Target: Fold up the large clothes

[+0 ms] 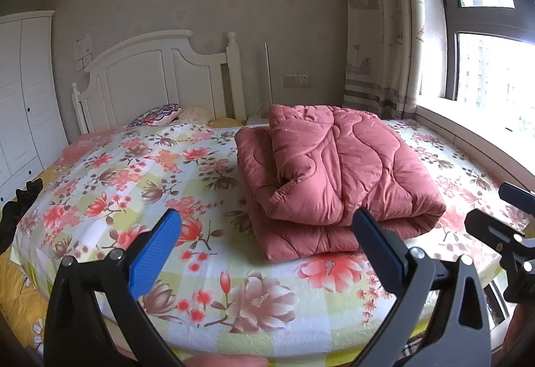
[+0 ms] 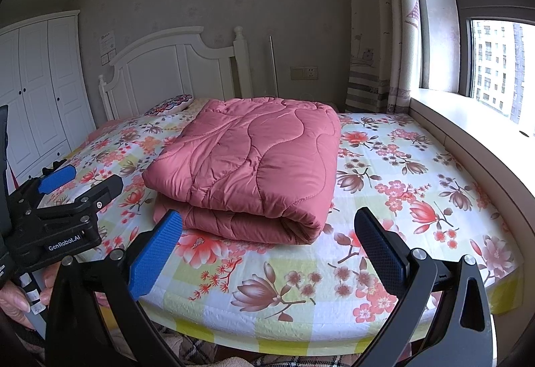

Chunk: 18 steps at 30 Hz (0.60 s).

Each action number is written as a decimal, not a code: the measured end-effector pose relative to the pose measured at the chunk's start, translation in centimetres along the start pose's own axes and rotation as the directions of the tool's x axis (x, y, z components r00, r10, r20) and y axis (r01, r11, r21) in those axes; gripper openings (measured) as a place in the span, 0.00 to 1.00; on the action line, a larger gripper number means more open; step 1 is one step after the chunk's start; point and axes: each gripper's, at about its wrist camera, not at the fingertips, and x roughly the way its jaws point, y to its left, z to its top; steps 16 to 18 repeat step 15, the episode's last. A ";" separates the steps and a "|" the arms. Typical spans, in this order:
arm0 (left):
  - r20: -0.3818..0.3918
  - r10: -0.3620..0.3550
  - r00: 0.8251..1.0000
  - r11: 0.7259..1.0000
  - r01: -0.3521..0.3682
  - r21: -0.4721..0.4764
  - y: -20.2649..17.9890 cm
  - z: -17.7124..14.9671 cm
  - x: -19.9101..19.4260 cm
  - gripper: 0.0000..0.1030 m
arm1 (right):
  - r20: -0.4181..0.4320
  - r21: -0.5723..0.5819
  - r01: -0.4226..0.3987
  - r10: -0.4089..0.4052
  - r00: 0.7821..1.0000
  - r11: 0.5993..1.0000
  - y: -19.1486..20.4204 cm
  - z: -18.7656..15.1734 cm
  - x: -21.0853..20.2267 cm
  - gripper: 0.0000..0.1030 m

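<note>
I see the folded pink quilt on the floral bed, long axis toward the headboard. My left gripper and right gripper both gape, empty.

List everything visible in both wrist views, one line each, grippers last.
quilt: 1, pink-red, folded in a stack on the middle of the bed
bed sheet: 1, floral on white and yellow checks, covering the bed
pillow: 1, patterned purple and white, at the head of the bed
headboard: 1, white, against the far wall
wardrobe: 1, white, left of the bed
curtain: 1, pale with printed motifs, beside the window
window: 1, dark frame, right side above a pale sill
wall socket: 1, beige, right of the headboard
left gripper: 1, black with blue pads, open, short of the quilt
right gripper: 1, black with blue pads, open, short of the quilt
</note>
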 end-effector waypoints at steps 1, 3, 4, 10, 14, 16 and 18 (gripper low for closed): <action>-0.005 -0.002 1.000 1.000 0.002 0.002 0.0 -0.1 0.1 0.98 | -0.003 0.000 -0.001 0.002 1.000 1.000 0.0 -0.1 0.1 0.96; -0.017 -0.015 1.000 1.000 0.015 0.008 0.0 -0.3 0.6 0.98 | -0.009 0.002 -0.004 0.004 1.000 1.000 0.0 -0.2 0.4 0.96; -0.025 -0.031 0.999 0.999 0.031 0.015 0.0 -0.5 0.8 0.98 | -0.016 0.003 -0.004 0.005 1.000 1.000 0.0 -0.4 0.6 0.96; -0.098 -0.063 0.993 0.998 0.064 0.002 0.3 -1.2 3.3 0.98 | -0.065 0.007 -0.002 0.002 0.998 1.000 -0.3 -1.1 2.6 0.96; -0.180 -0.080 0.980 0.997 0.079 -0.012 2.7 -0.7 6.6 0.98 | -0.086 0.019 0.045 -0.043 0.995 0.999 -4.0 0.7 3.5 0.96; -0.194 -0.069 0.979 0.998 0.067 -0.016 4.5 -0.1 7.9 0.98 | -0.087 0.017 0.083 -0.081 0.993 0.996 -5.7 1.5 3.5 0.96; -0.194 -0.069 0.979 0.998 0.067 -0.016 4.5 -0.1 7.9 0.98 | -0.087 0.017 0.083 -0.081 0.993 0.996 -5.7 1.5 3.5 0.96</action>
